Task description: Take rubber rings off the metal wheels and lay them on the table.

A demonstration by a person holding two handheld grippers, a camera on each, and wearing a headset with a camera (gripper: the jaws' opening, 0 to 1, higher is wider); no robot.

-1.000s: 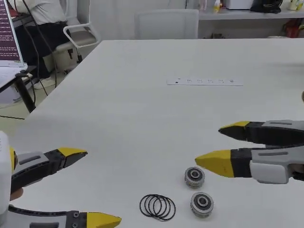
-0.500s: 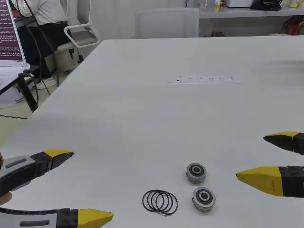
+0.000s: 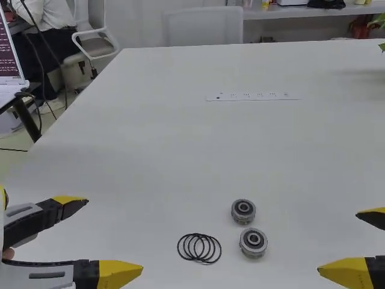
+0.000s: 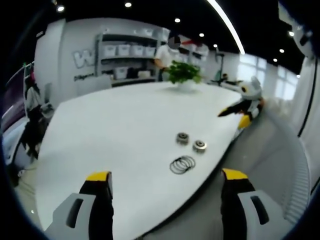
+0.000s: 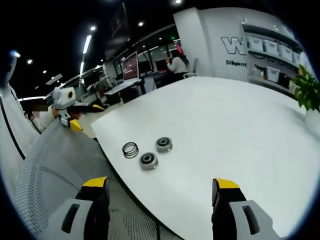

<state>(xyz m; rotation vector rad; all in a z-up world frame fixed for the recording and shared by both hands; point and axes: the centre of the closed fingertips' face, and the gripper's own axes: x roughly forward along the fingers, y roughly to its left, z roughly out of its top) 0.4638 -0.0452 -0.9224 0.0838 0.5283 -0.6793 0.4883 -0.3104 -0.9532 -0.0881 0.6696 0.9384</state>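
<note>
Left gripper (image 3: 111,236): jaws wide, nothing held. Rings (image 3: 199,247) piled flat on table (image 3: 180,150), near edge, to its right. Far wheel (image 3: 243,211) and near wheel (image 3: 253,242) just right of rings, judged best reached by right gripper (image 3: 341,244): jaws wide, nothing held.

Big white table (image 3: 180,120) runs up the frame, w/ a thin strip (image 3: 251,96) lying flat on it, upper centre. Pale chair (image 3: 204,27) at the top edge. Office chair (image 3: 96,45) upper left, next to a person (image 3: 42,15) in a white top. Left gripper view: shelving (image 4: 125,50) w/ white bins upper left, potted plant (image 4: 182,72) top centre, ceiling strip light (image 4: 227,25) upper right.
</note>
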